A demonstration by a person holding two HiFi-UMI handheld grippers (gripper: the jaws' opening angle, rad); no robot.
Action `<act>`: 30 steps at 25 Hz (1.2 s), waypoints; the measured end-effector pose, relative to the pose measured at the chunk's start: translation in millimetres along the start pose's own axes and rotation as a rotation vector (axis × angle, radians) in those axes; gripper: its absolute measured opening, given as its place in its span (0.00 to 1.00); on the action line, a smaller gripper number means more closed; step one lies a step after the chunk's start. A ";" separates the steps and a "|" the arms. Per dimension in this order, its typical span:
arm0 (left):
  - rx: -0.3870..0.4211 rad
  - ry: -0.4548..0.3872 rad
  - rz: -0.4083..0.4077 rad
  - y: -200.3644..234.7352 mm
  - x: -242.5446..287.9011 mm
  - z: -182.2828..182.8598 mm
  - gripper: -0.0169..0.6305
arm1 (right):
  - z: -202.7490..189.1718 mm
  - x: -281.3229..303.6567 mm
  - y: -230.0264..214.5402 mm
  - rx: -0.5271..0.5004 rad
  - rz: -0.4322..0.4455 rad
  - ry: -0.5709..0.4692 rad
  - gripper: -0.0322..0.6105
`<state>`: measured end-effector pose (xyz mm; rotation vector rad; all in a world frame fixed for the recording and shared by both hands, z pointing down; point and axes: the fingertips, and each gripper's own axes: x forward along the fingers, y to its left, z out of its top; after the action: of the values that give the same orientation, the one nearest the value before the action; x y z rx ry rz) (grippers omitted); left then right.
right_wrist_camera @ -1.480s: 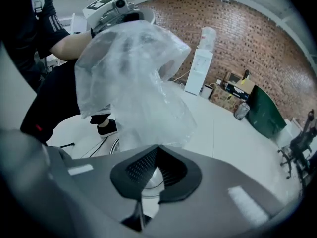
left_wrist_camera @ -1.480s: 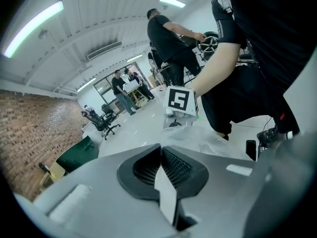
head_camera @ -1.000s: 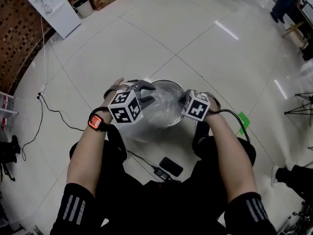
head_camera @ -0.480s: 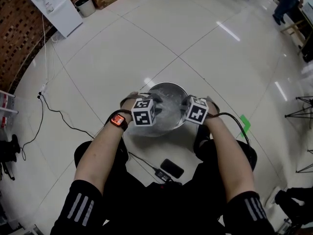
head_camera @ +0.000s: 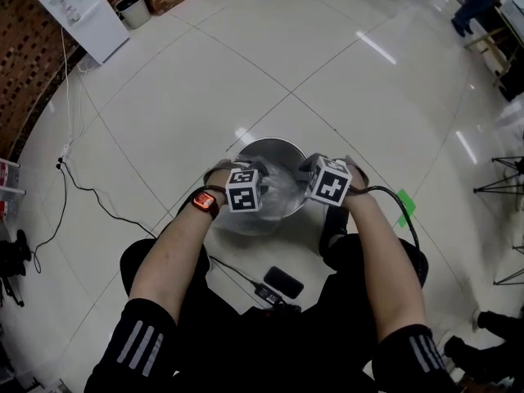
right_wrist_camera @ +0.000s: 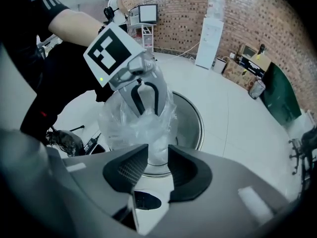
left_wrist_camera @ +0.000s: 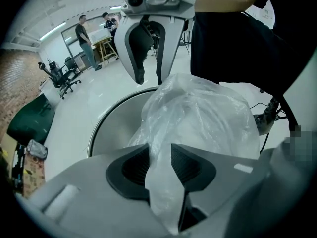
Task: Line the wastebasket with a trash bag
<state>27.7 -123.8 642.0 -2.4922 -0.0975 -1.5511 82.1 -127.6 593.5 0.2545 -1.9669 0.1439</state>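
A round metal wastebasket [head_camera: 274,142] stands on the floor before my knees. A clear trash bag [head_camera: 283,190] is bunched over its mouth between both grippers. My left gripper [head_camera: 259,180] is at the basket's left rim. In the left gripper view a bunch of the bag [left_wrist_camera: 198,118] fills the gap between its pads [left_wrist_camera: 190,165], which press on it while the jaws ease open. My right gripper [head_camera: 311,175] is at the right rim with its jaws opening. The right gripper view shows its pads [right_wrist_camera: 181,167] apart, the bag [right_wrist_camera: 141,123] just beyond them, not pinched.
A black cable [head_camera: 82,188] runs over the tiles at the left, and a black box [head_camera: 283,282] lies by my knees. A white cabinet [head_camera: 78,13] and a small bin [head_camera: 129,8] stand far left. Green tape [head_camera: 407,204] marks the floor at the right. People [left_wrist_camera: 84,31] stand far off.
My left gripper has come down and to the right with the bag, from above the basket to its left rim. The right gripper has stayed at the right rim.
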 end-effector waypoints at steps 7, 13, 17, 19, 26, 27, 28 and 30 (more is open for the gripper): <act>-0.003 -0.035 0.087 20.5 -20.3 10.6 0.22 | 31.7 -28.7 -12.4 0.178 0.029 -0.185 0.26; 0.015 -0.062 0.185 34.0 -43.0 21.6 0.03 | 38.9 -11.9 1.3 0.307 0.133 -0.234 0.26; 0.033 -0.092 0.216 36.8 -51.0 33.1 0.02 | 38.6 -1.2 0.8 0.341 0.121 -0.235 0.27; 0.046 -0.109 0.228 37.8 -53.6 38.5 0.02 | 38.5 -0.1 -3.1 0.336 0.087 -0.217 0.27; 0.043 -0.089 0.184 39.6 -68.5 34.8 0.21 | 26.5 -5.0 -18.8 0.320 -0.001 -0.145 0.06; 0.029 -0.088 0.178 41.5 -75.6 33.3 0.21 | 24.0 -6.9 -23.0 0.323 -0.018 -0.140 0.06; 0.015 -0.086 0.174 43.2 -83.2 31.5 0.21 | 20.6 -8.9 -26.9 0.332 -0.032 -0.134 0.06; -0.015 -0.075 0.168 45.8 -97.8 26.5 0.21 | 13.1 -14.3 -35.3 0.353 -0.065 -0.126 0.06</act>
<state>14.9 -158.0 537.0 -2.4980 0.1100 -1.3967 84.5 -163.1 574.6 0.5686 -2.0480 0.4440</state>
